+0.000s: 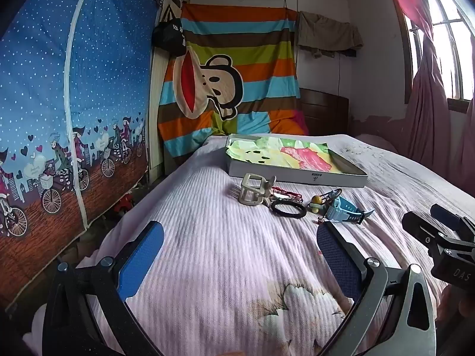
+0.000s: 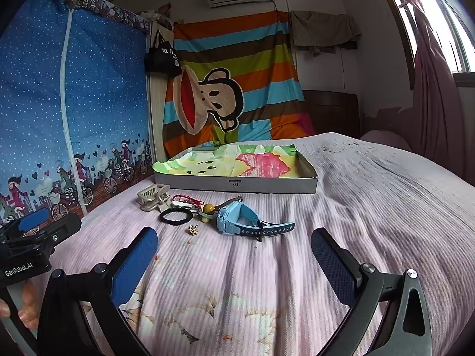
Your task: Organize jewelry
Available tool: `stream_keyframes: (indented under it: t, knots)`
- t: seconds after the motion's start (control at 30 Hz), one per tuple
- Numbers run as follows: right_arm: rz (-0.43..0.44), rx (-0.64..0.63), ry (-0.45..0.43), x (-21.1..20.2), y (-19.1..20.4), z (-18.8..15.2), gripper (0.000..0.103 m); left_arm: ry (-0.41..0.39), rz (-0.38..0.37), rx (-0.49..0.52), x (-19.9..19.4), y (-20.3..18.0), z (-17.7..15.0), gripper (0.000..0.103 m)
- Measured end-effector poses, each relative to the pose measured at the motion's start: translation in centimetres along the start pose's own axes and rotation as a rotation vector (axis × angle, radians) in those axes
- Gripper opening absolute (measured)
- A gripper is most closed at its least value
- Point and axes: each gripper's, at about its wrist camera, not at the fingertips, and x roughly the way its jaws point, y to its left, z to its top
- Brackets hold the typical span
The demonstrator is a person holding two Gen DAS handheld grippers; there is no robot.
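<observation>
Closest to me is my left claw [image 1: 237,255], spread wide with nothing between its blue pads. It hangs over the pink ribbed bedspread [image 1: 225,267], and there is lots of bare bed in front of it. My right claw [image 2: 234,255] is spread wide too and holds nothing. I can see it at the right edge of the left view, off to the side of the other one.

Farther up the bed sits the little pile of things. A beige hair claw clip [image 2: 153,197] lies on the left, near the box. Just in front of it is a black hair tie [image 2: 176,216]. A red cord bracelet [image 2: 185,200] and a yellow bead charm [image 2: 207,207] lie in the middle, close together. A tiny gold earring [image 2: 193,230] sits alone, nearer to me. The blue watch [image 2: 237,222] lies on the right, its strap pointing right.

Behind them all is a flat grey box [image 2: 237,185], lined with a bright cloth. The bed's left edge runs along the blue wardrobe [image 2: 74,103]. The right side of the bed has wide bare room.
</observation>
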Motion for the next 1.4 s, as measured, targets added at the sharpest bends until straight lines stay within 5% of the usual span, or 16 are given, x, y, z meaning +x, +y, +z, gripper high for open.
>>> stream_keyframes:
  t: [1.4]
  knots:
    - [0.003, 0.005, -0.001, -0.22, 0.02, 0.12, 0.103, -0.004, -0.002, -0.001, -0.08, -0.24, -0.13, 0.101]
